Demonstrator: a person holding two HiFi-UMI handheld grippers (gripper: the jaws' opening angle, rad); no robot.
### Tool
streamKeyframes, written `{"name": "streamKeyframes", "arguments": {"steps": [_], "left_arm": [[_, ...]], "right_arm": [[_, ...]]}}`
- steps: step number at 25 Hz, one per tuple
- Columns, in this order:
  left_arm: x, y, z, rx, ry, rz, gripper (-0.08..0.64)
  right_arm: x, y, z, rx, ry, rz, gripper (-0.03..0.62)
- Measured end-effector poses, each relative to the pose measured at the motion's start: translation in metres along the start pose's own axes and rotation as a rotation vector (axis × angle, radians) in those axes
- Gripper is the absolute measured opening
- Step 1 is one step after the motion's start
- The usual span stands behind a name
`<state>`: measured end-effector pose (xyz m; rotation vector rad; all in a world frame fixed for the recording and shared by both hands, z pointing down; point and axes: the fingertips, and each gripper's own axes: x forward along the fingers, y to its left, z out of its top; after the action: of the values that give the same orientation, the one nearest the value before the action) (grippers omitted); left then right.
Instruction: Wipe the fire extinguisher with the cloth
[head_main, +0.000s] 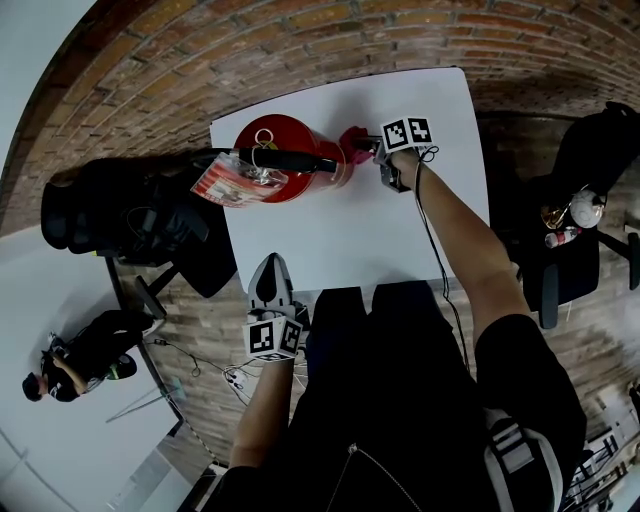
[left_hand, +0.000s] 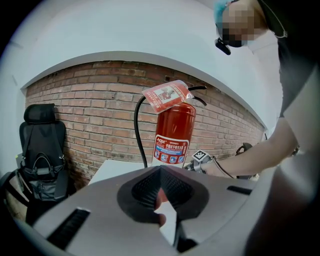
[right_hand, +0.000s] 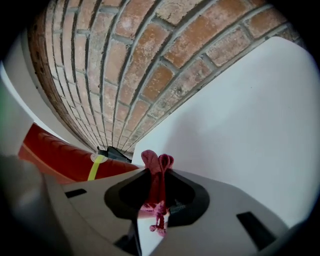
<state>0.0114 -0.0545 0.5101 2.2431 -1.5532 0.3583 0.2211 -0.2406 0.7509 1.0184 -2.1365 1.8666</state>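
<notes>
Red fire extinguisher (head_main: 300, 135) stands upright on the white counter (head_main: 400, 230), toward its 11 o'clock corner. Right tongs (head_main: 378, 152) are clamped on a bunched pink cloth (head_main: 353, 143), just beside the extinguisher at its 3 o'clock side. Left tongs (head_main: 272, 270) hover at the counter's 6 o'clock edge, closed with nothing between them.

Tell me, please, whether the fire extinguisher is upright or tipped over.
Upright: in the left gripper view the fire extinguisher stands vertical on the white table, its tag at the top.
</notes>
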Motion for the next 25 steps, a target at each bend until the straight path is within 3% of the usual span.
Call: {"name": "streamKeyframes", "arguments": {"steps": [13,25], "left_arm": [[-0.004,0.020,-0.001,-0.005,0.005,0.006,0.026],[-0.017,0.031,0.005,-0.009,-0.028,-0.033,0.026]], "right_arm": [[0.012,-0.031,-0.015,0.005,-0.079,-0.117,0.101],[-0.042,-0.001,-0.018,-0.073,-0.229,-0.143,0.100]]}}
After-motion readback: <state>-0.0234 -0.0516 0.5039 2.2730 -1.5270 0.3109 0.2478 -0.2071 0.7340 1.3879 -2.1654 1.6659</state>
